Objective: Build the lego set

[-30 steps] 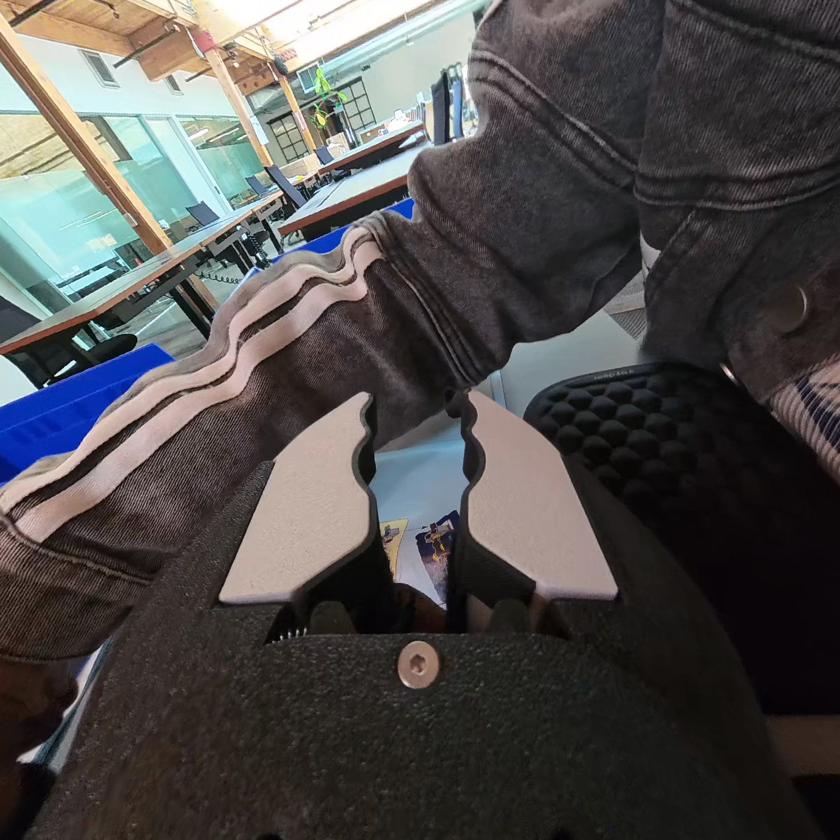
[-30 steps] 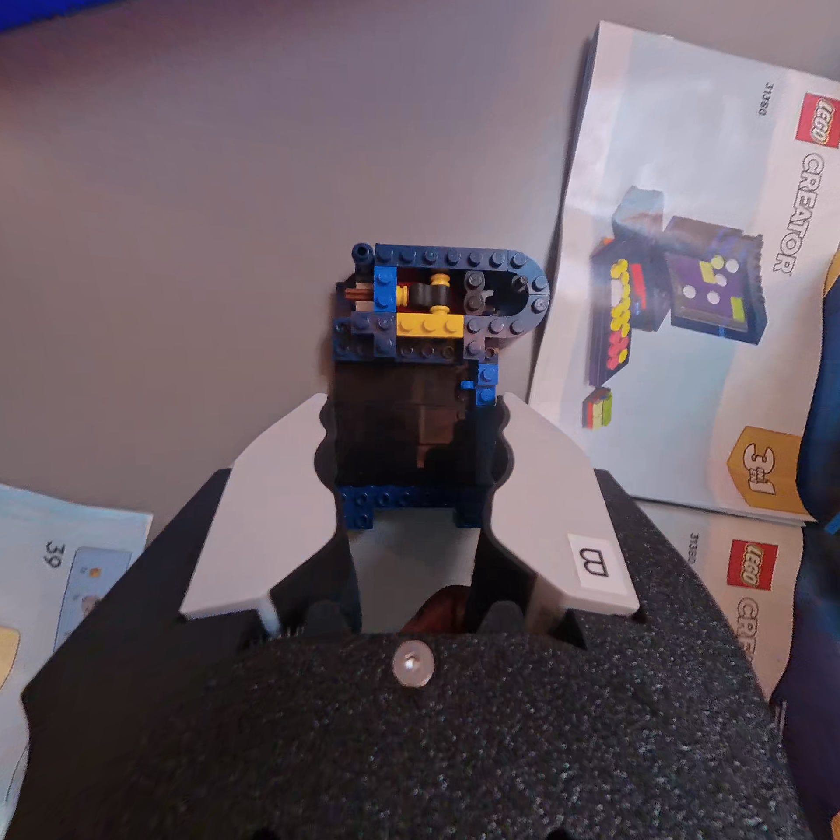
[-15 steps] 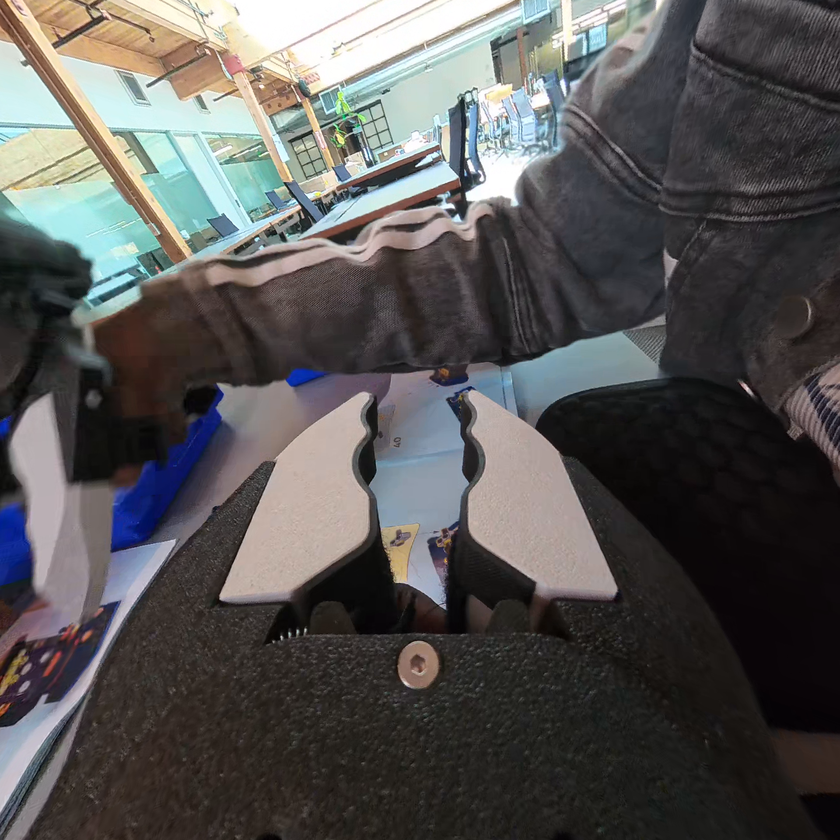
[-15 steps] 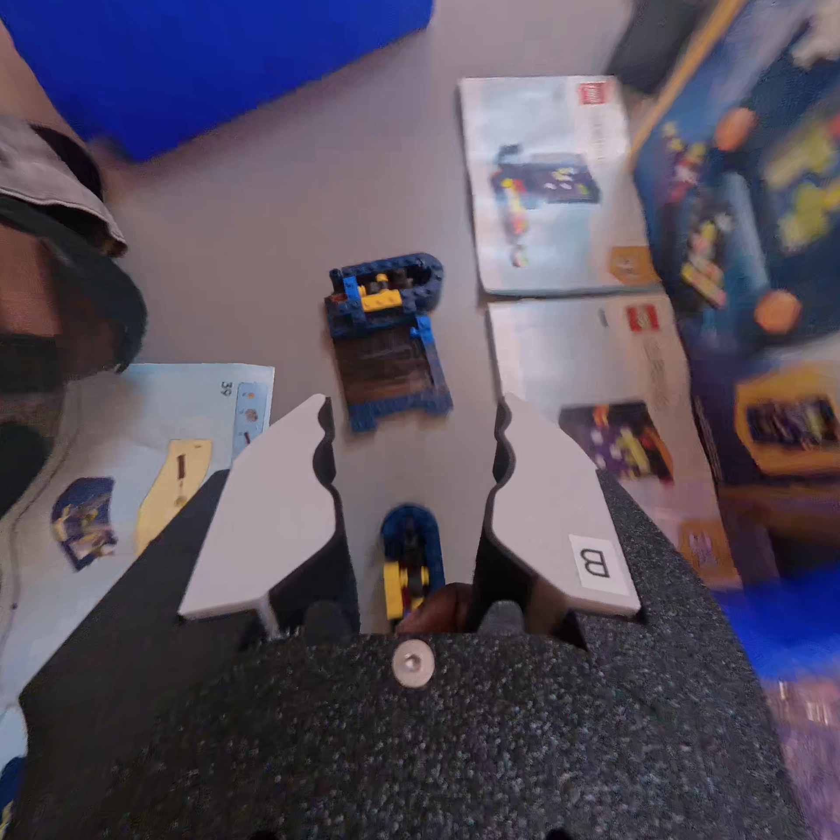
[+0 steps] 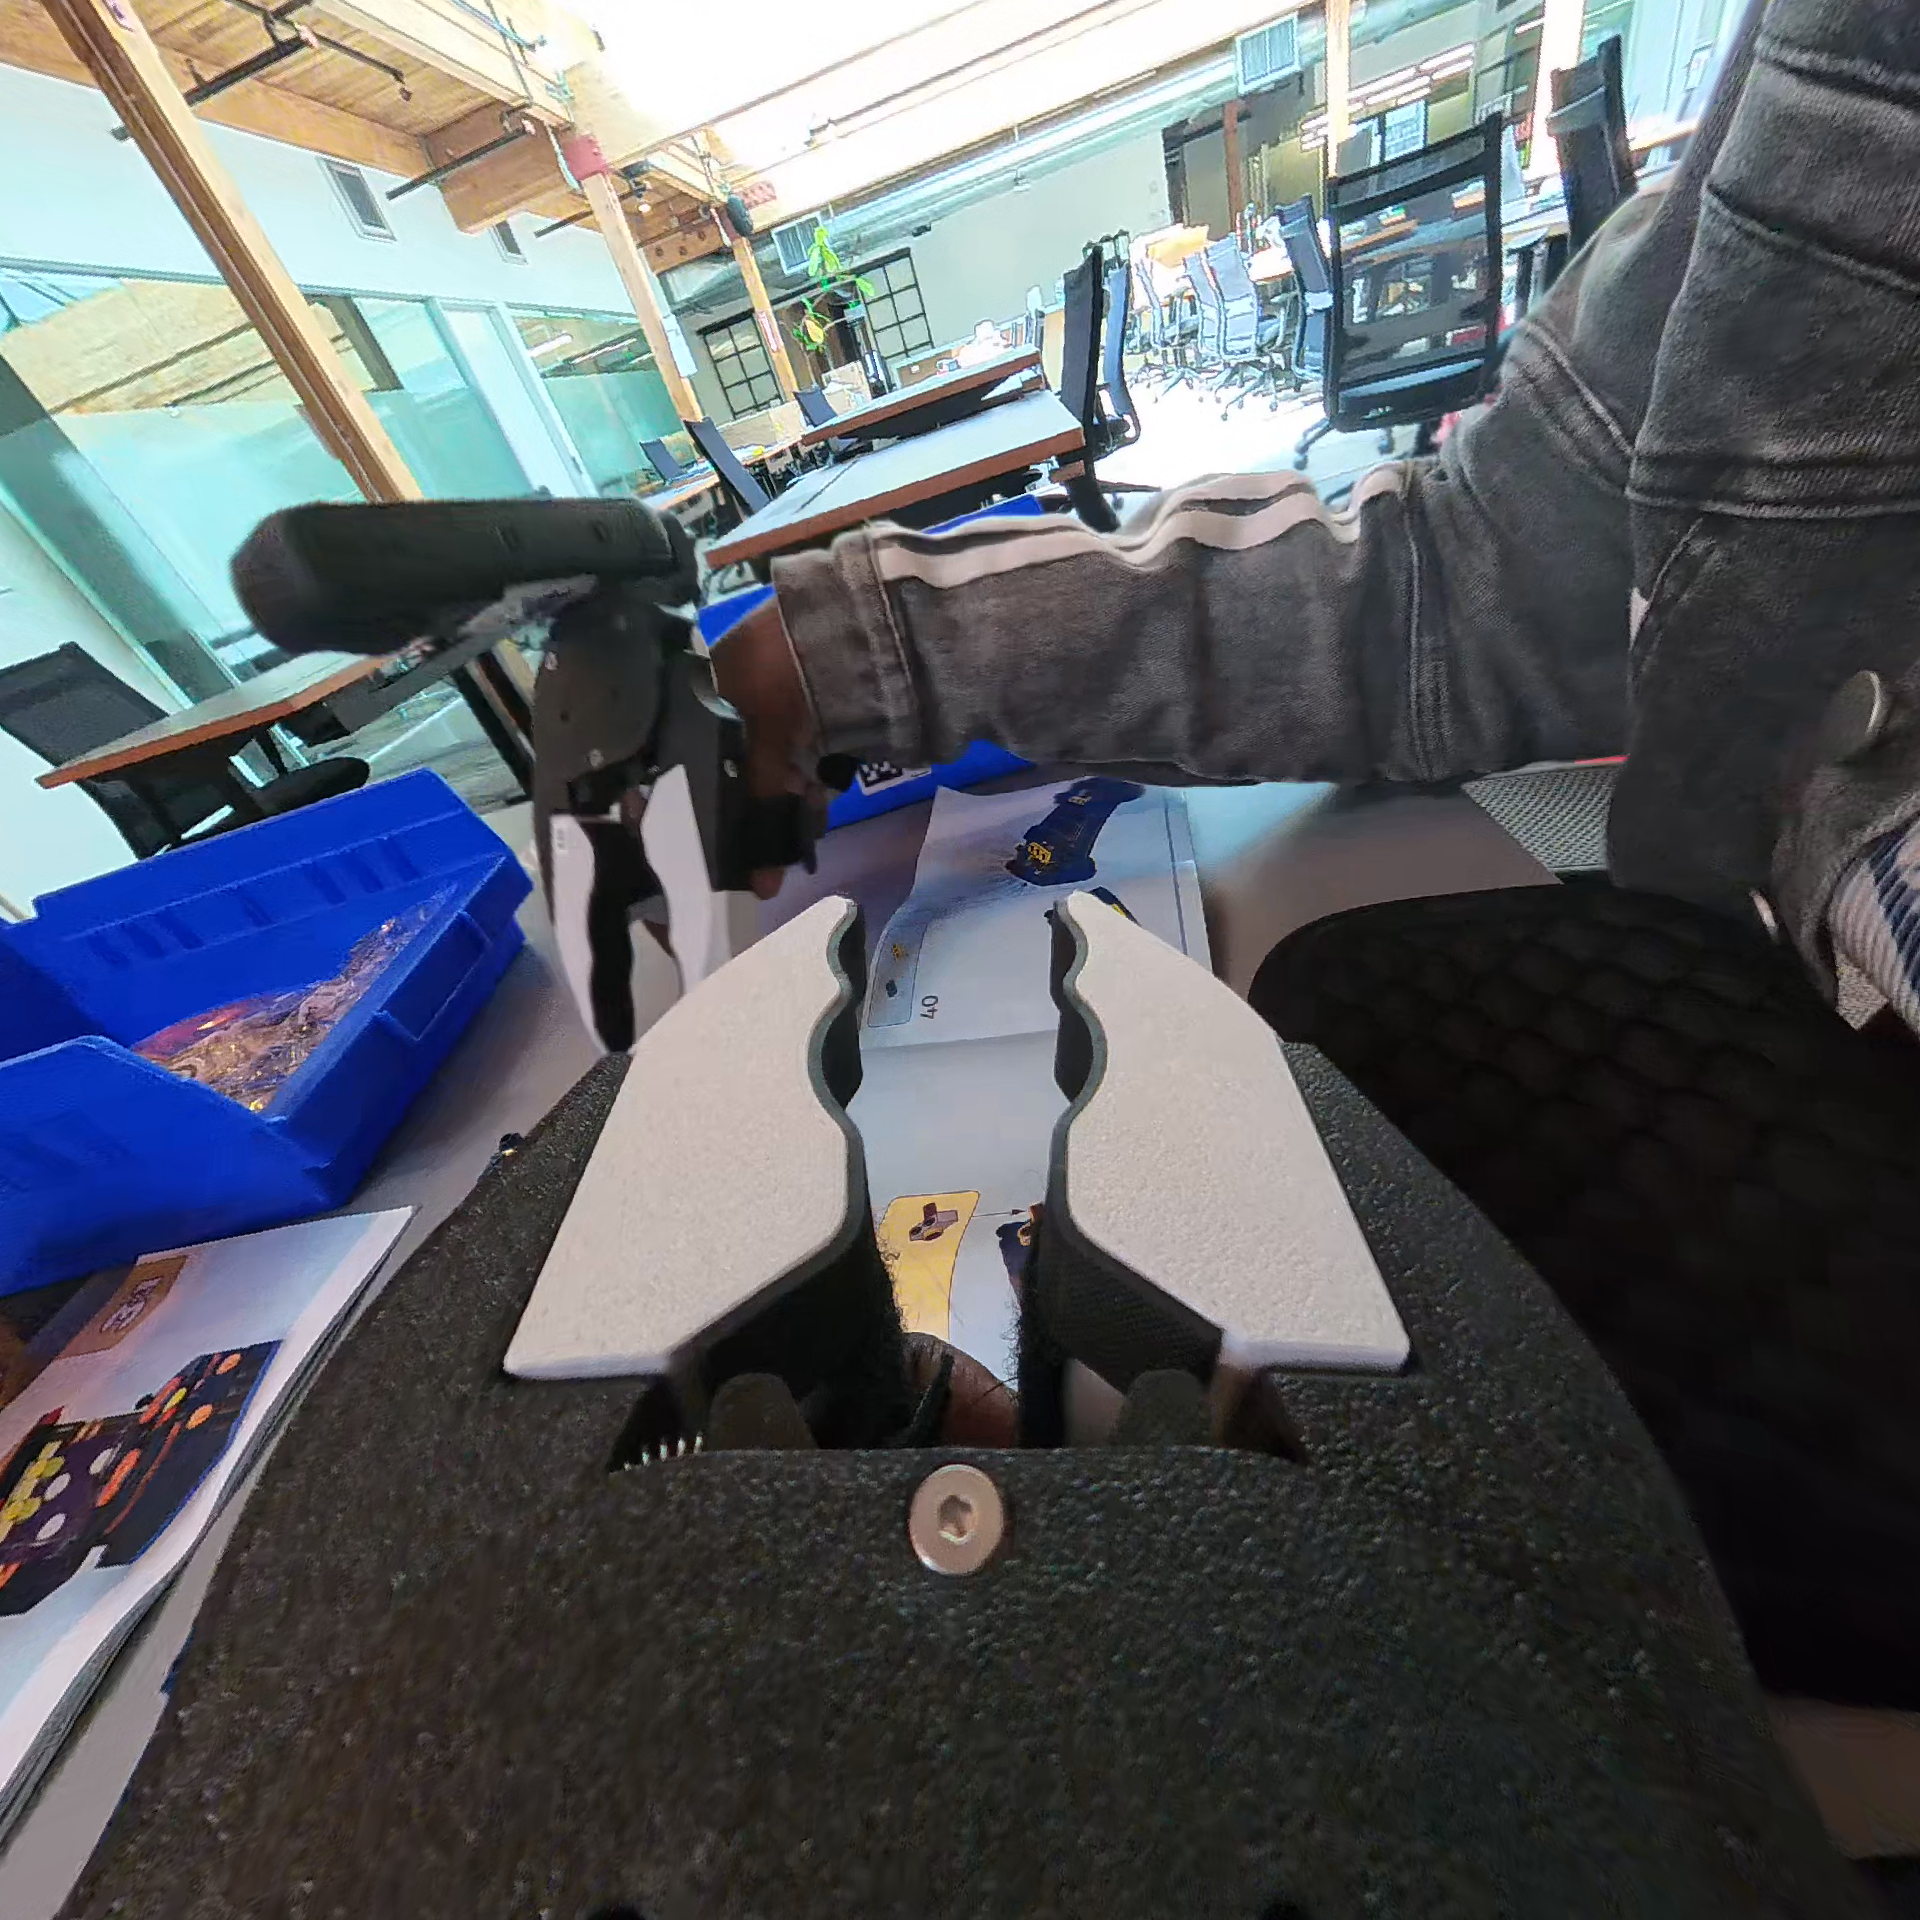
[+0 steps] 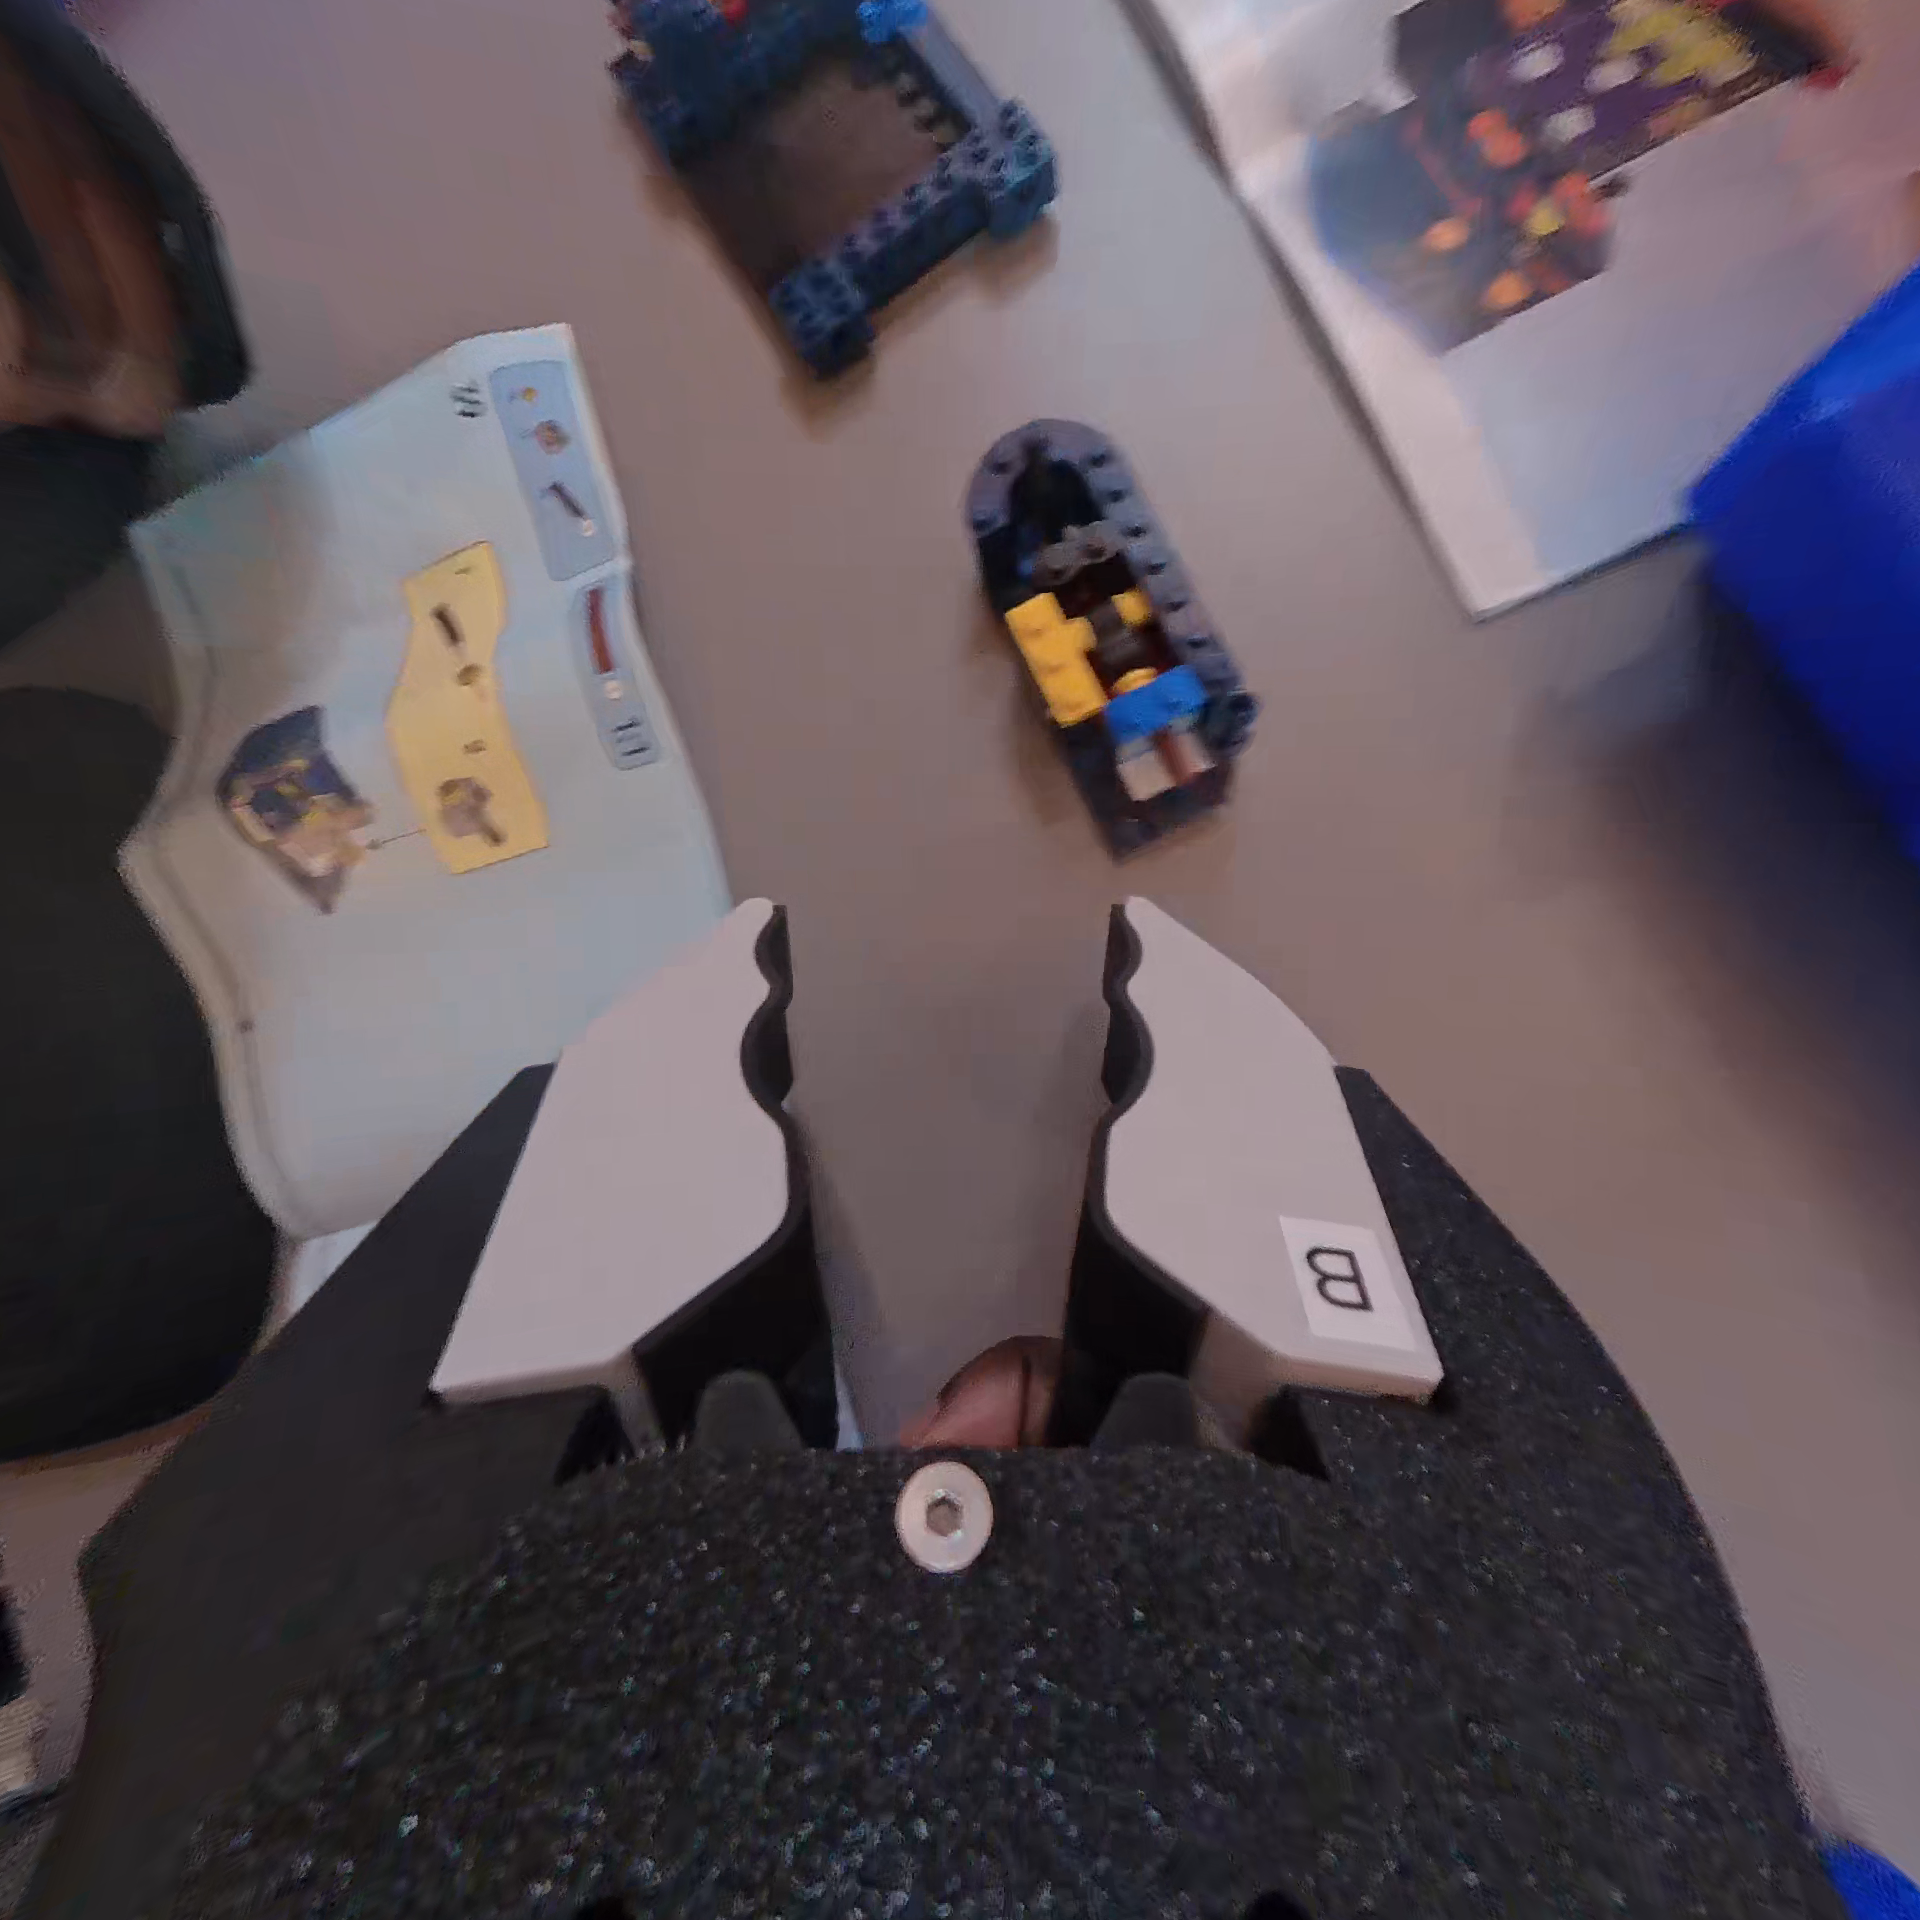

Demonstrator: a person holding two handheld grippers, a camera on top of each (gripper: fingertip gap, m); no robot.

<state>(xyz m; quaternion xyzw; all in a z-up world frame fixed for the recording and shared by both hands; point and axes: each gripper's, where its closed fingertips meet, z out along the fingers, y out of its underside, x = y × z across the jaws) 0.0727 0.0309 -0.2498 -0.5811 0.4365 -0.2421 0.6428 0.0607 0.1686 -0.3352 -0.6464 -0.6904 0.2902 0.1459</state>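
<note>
My left gripper [image 5: 956, 914] is open and empty, held low over an open instruction booklet [image 5: 1039, 904] on the grey table. My right gripper [image 6: 945, 920] is open and empty above the bare table top. A small oval dark-blue brick build with yellow and blue pieces [image 6: 1107, 634] lies just ahead of it, slightly right. A larger dark-blue brick frame [image 6: 852, 156] lies farther off at the top. The right gripper also shows in the left wrist view [image 5: 634, 935], pointing down, with nothing between its fingers.
A blue bin [image 5: 239, 987] holding clear bags stands at the left. Closed booklets [image 5: 125, 1403] lie beside it and also show in the right wrist view [image 6: 1455, 260]. A person's grey sleeve [image 5: 1195, 644] crosses above the table. A black mesh chair back [image 5: 1610, 1143] stands at the right.
My right gripper drew back and up from the larger brick frame, which stood between its fingers a second ago and stays on the table; its jaws narrowed a little. The left gripper barely moved.
</note>
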